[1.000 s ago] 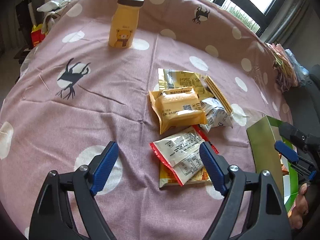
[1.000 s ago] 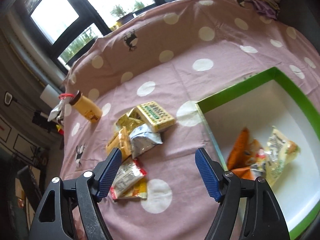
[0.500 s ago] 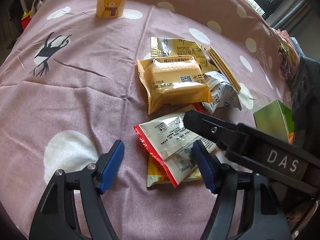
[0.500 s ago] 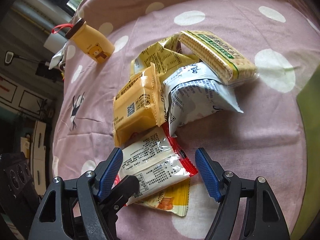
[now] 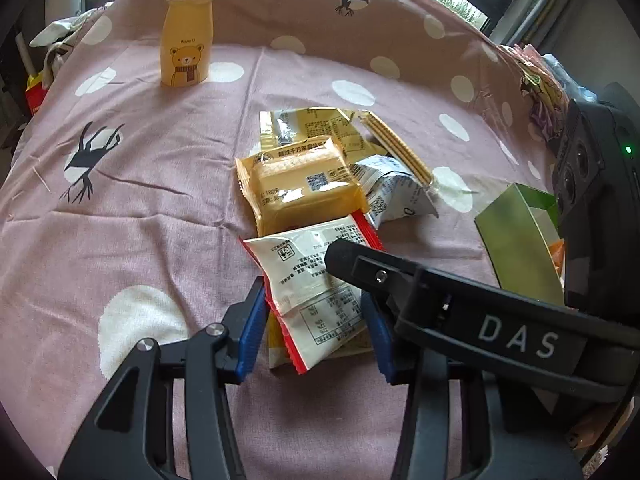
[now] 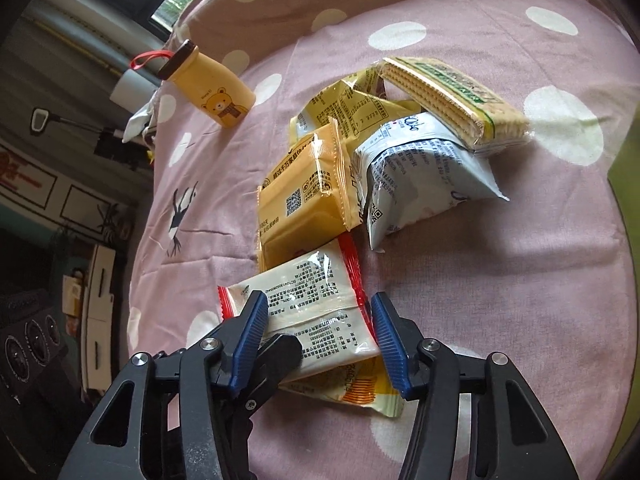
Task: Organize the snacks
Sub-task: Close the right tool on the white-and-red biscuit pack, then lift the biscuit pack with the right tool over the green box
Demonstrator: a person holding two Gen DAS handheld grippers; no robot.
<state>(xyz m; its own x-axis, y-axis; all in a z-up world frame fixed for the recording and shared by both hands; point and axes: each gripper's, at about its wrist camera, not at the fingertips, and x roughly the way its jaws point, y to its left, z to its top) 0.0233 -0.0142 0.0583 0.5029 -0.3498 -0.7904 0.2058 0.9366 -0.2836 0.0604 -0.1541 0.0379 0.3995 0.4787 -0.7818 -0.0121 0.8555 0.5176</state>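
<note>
- Since a second ago both my grippers have come down onto the same red-edged white packet (image 5: 308, 280); my right gripper (image 6: 318, 334) left the green box (image 5: 516, 240), and both sets of jaws have just been closing.
- My left gripper (image 5: 316, 330) has its jaws pressed on the packet's two sides.
- My right jaws straddle the packet, blue pads at its edges; I cannot tell whether they press.
- The packet lies on a yellow packet (image 6: 360, 392), on the pink dotted cloth (image 5: 140, 208).
- Behind: an orange packet (image 5: 300, 184), a silver bag (image 6: 424, 176), wafers (image 6: 448, 92); well apart, a bear bottle (image 5: 186, 40).
</note>
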